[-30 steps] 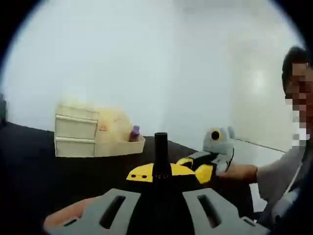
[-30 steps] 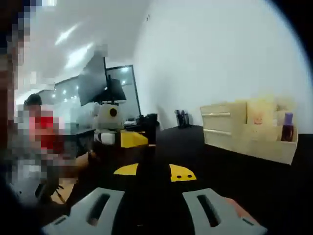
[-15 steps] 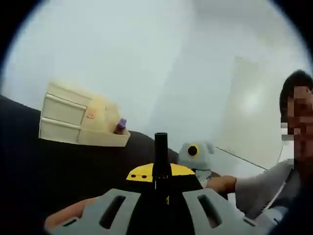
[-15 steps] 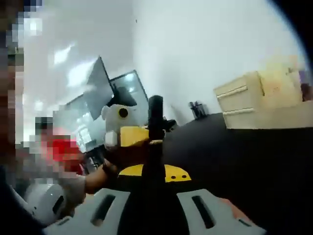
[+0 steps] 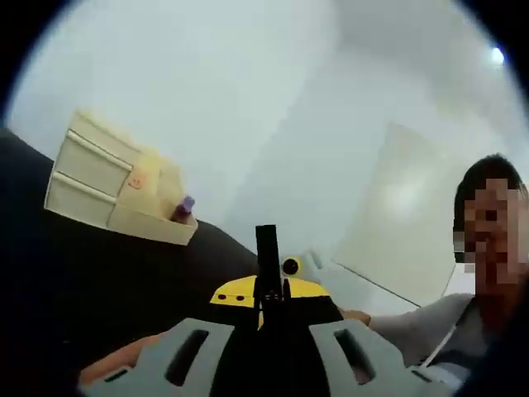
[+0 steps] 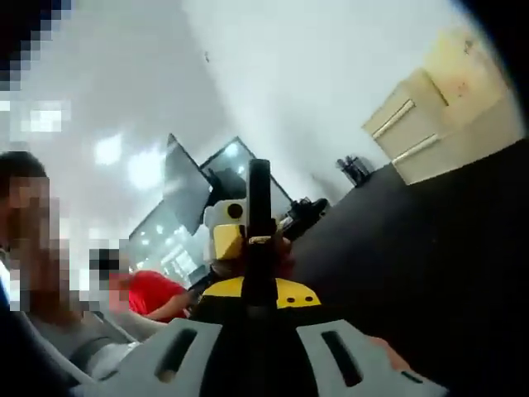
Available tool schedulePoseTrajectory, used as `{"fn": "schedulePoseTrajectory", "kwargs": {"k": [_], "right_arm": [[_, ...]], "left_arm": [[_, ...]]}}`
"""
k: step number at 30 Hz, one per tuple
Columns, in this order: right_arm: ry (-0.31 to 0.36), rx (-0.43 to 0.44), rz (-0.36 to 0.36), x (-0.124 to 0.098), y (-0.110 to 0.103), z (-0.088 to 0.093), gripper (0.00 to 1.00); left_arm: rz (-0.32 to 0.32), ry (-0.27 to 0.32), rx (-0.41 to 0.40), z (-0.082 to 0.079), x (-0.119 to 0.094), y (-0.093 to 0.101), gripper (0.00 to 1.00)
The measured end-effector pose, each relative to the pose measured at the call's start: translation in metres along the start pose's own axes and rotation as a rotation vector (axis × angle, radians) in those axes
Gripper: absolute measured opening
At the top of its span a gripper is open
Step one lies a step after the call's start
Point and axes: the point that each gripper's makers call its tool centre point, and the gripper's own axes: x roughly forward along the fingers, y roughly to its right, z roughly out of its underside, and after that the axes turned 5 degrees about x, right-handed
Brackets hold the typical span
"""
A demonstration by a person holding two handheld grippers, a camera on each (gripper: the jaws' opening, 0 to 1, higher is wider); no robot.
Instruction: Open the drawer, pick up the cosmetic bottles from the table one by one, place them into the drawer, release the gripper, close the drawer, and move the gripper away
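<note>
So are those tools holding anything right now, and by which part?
Nothing is held: the left tool and the right tool each have jaws closed together, empty.

White wall [image 5: 248, 99], black table [image 6: 430, 248], dark monitor [image 6: 183, 186], ceiling lights [image 6: 107, 150]

Drawer unit [image 5: 87, 178]: cream-coloured, two stacked drawers with long bar handles, both drawers shut. Stands on black table [image 5: 99, 273], far from camera, against white wall; appears tilted in left gripper view. Open tray section joins its right side, with small smiley mark on panel behind.

Cosmetic bottle [image 5: 183, 208]: small, purple cap, upright in tray section beside drawers.

Right gripper view: same drawer unit [image 6: 421, 124] at upper right, handles visible, drawers shut.
</note>
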Motion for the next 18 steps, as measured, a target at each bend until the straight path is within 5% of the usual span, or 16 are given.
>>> {"fn": "schedulePoseTrajectory", "kwargs": {"k": [12, 16, 18], "right_arm": [[-0.083, -0.17, 0.064, -0.001, 0.0, 0.007, 0.08], [-0.079, -0.162, 0.076, 0.0, 0.003, 0.009, 0.09], [-0.074, -0.226, 0.113, 0.0, 0.01, 0.009, 0.1]], "left_arm": [[0.027, -0.07, -0.055, 0.011, 0.0, 0.002, 0.08], [0.004, -0.086, -0.057, 0.013, -0.001, -0.003, 0.07], [-0.029, -0.098, -0.05, 0.016, -0.002, -0.008, 0.07]]}}
